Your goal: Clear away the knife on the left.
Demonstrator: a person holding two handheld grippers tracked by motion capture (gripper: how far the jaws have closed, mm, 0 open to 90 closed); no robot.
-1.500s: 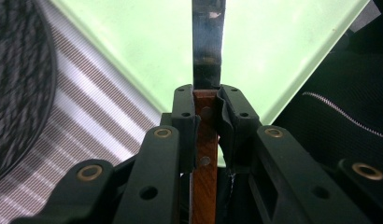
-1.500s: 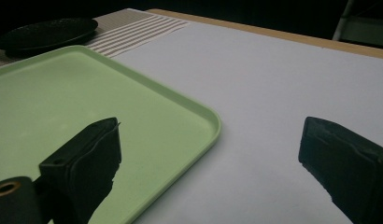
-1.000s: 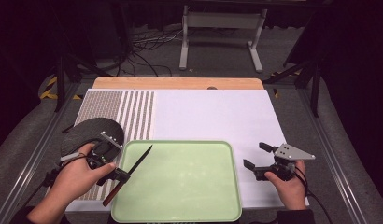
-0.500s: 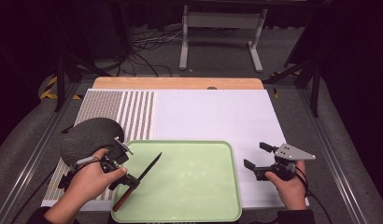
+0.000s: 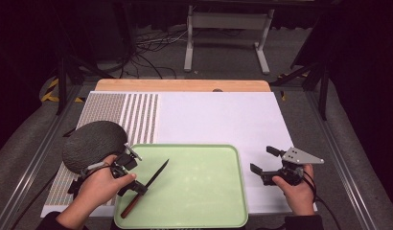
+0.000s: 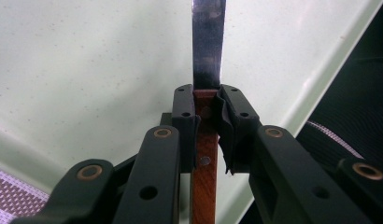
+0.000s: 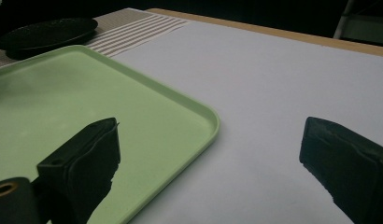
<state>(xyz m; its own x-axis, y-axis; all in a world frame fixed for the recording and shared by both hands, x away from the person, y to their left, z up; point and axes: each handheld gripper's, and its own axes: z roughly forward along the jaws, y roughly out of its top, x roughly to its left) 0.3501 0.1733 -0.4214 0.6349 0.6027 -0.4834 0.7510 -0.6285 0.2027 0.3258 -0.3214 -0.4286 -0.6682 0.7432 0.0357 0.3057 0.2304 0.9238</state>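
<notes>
On the left, beside the dark plate (image 5: 94,143), the left tool (image 5: 132,184) clamps the knife (image 5: 154,178) by its wooden handle, blade over the green tray (image 5: 204,191). The step looks like setting it down; next, lower it flat and release. Right tool (image 5: 261,165) rests wide, empty, on the desk (image 5: 218,115)

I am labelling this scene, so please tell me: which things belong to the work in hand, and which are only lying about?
In the work:
- steel knife with brown wooden handle, clamped in the left gripper
- pale green plastic tray, under the knife

Lying about:
- round dark grey plate, beside the tray
- striped woven mat
- right gripper, open, holding nothing
</notes>
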